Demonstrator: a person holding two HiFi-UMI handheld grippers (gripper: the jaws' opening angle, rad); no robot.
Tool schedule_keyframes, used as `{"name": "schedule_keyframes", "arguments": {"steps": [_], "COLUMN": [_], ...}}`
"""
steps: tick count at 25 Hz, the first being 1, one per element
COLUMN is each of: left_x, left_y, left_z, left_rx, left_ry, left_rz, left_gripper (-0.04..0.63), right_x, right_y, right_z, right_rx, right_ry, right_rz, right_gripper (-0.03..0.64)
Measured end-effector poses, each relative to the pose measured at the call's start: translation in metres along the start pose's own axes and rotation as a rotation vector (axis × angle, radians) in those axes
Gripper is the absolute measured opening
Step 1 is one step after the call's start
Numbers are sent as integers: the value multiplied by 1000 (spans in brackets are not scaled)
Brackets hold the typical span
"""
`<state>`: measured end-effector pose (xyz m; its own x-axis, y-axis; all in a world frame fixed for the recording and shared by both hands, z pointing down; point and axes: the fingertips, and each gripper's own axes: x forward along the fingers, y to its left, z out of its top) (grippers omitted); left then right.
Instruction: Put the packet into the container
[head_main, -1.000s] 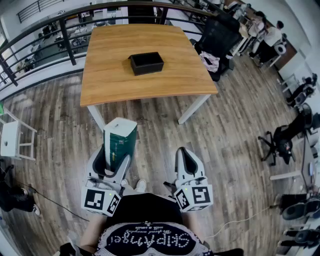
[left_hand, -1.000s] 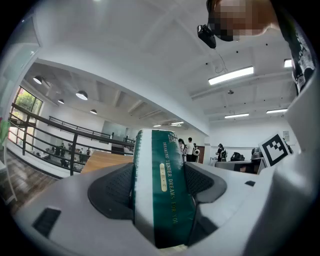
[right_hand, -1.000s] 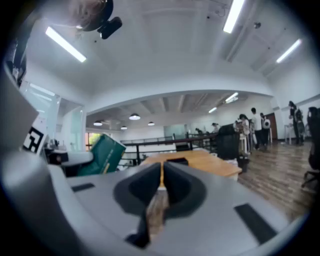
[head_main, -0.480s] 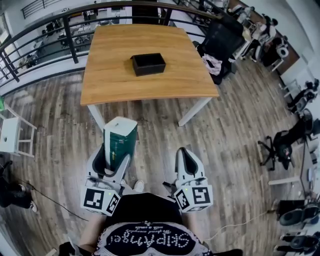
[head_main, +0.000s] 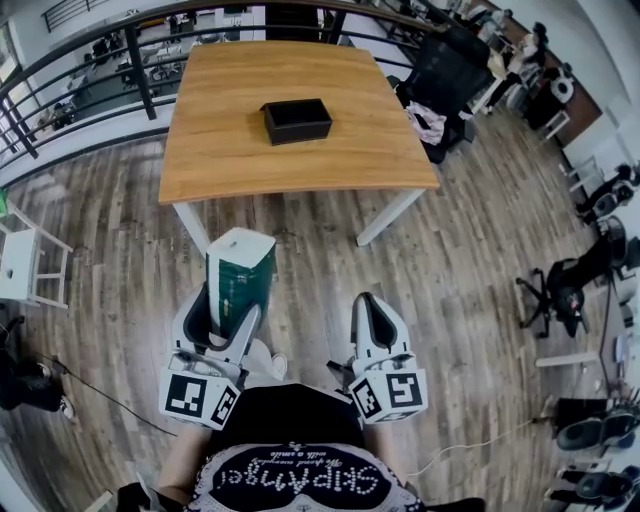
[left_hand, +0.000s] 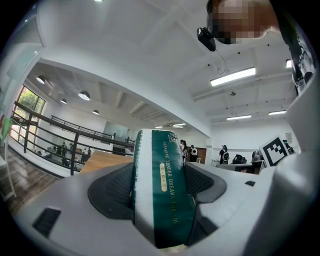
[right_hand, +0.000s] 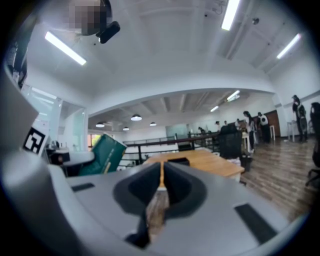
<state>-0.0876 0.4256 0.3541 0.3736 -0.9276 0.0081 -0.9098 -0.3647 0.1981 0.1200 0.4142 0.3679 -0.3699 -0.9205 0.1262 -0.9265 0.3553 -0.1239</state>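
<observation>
We stand on the grey-brown plank floor (head_main: 120, 240), well short of the light wooden table (head_main: 230, 165), with both grippers held low in front of us. Our left gripper (head_main: 231, 308) carries the green and white packet (head_main: 240, 272). In the left gripper view its dark padded fingers (left_hand: 112, 192) press against the two broad sides of the packet, which stands upright between them and rises well above their tips. A white band runs up one edge of the packet, and gold lettering runs along its green face. In the head view the packet's white top faces the camera, with the floor behind it, not the table.

Our right gripper (head_main: 372, 312) hangs beside the left one, apart from it, and holds nothing. In the right gripper view its fingers (right_hand: 142, 187) are drawn together, with only a thin slit between them, through which a strip of table and floor shows. That view also catches the packet off to the left, tilted.

The black rectangular container (head_main: 295, 120) sits on the table, open side up, near the middle of the top. It is well apart from both grippers. A black metal railing (head_main: 90, 55) runs behind the table, and a black office chair (head_main: 440, 65) stands near its far right corner.
</observation>
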Motion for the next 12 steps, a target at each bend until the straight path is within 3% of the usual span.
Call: {"name": "schedule_keyframes", "arguments": {"steps": [12], "left_x": [32], "left_y": [31], "left_z": [-1], "left_rx": [-39], "left_ry": [11], "left_rz": [-8], "left_gripper": [341], "right_x": [36], "right_y": [-6], "right_z": [-6], "right_rx": [-1], "right_ry": [37], "right_rz": [-35], "right_gripper": [41]}}
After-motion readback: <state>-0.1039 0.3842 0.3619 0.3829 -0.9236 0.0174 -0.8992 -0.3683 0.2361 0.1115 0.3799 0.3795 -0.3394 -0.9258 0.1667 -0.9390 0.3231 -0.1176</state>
